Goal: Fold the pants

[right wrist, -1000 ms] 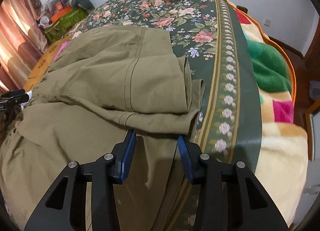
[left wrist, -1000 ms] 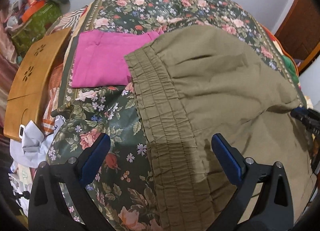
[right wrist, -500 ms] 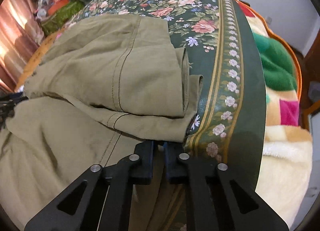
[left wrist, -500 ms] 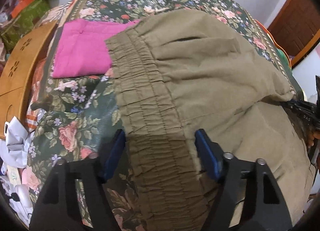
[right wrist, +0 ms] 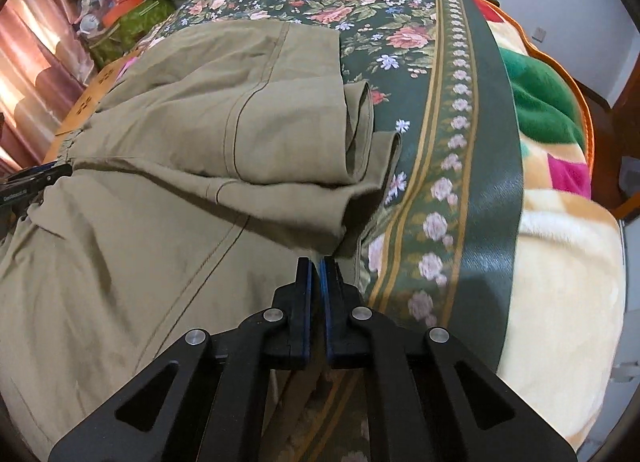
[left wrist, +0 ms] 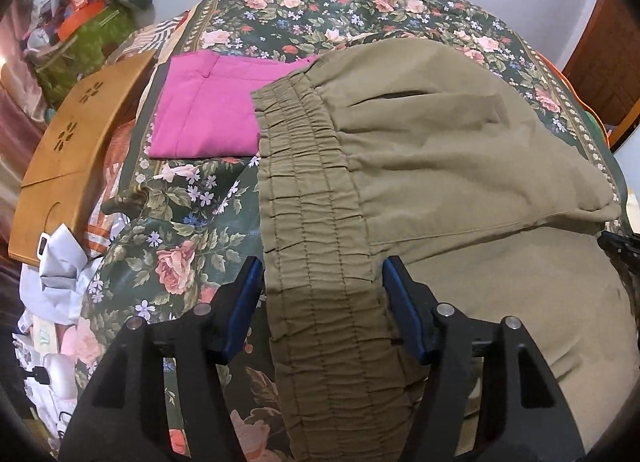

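Observation:
Olive pants (left wrist: 440,166) lie on a floral bedspread, partly folded, with the legs doubled back over the seat. My left gripper (left wrist: 320,282) is open, its fingers astride the gathered elastic waistband (left wrist: 316,230). In the right wrist view the pants (right wrist: 180,166) fill the left side. My right gripper (right wrist: 317,266) is shut on the pants' edge by the leg hems (right wrist: 360,134), and the fabric there is lifted. The left gripper tip shows at the far left of the right wrist view (right wrist: 36,178).
A folded magenta garment (left wrist: 204,110) lies beyond the waistband. A wooden lap table (left wrist: 72,150) and clutter stand at the left bed edge. A plush multicolour blanket (right wrist: 560,182) lies right of the bedspread's border (right wrist: 472,142).
My left gripper narrowed around the waistband. My right gripper closed on the pants' edge and moved slightly back with it.

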A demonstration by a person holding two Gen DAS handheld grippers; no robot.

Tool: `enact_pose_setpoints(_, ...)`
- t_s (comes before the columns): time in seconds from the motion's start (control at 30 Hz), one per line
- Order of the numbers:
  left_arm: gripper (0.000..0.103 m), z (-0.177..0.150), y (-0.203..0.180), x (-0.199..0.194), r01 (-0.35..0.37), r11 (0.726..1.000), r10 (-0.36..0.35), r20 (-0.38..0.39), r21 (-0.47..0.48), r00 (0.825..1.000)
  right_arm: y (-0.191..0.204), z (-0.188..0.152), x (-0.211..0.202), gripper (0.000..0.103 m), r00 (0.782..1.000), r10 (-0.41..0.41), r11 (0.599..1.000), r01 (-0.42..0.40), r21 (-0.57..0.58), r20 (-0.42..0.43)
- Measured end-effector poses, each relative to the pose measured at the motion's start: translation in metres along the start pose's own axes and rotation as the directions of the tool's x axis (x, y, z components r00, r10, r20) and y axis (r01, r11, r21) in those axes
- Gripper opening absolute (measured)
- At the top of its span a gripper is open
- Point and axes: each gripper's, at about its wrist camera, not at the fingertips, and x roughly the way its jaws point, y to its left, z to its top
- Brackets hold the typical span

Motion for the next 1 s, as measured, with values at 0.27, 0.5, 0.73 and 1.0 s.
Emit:
enact_pose_setpoints(0.27, 0.066, 0.008, 0.005, -0.019, 0.047, 0.999, -0.047, -0.02, 0.016, 0.999, 0.004, 0.005, -0.02, 0.006, 0.999, -0.027, 1.0, 0.027, -0.007, 0.043)
enact_pose_setpoints(0.5, 0.083, 0.034, 0.018, -0.049, 0.037, 0.999, -0.037, 0.06, -0.002, 0.997, 0.005, 0.025, -0.051, 0.041, 0.983, 0.027, 1.0, -0.025, -0.009, 0.183)
enact_pose_setpoints(0.73, 0.083, 0.05, 0.026, -0.016, 0.053, 0.998, -0.053, -0.023, -0.015, 0.998, -0.005, 0.049, -0.015, 0.045, 0.986, 0.039, 0.999, -0.042, 0.017, 0.164)
enact_pose_setpoints(1.0, 0.084, 0.048, 0.022, 0.029, 0.169, 0.985, -0.171, -0.142, -0.03, 0.975, -0.009, 0.055, 0.017, 0.034, 0.985, 0.138, 0.99, -0.141, 0.026, 0.099)
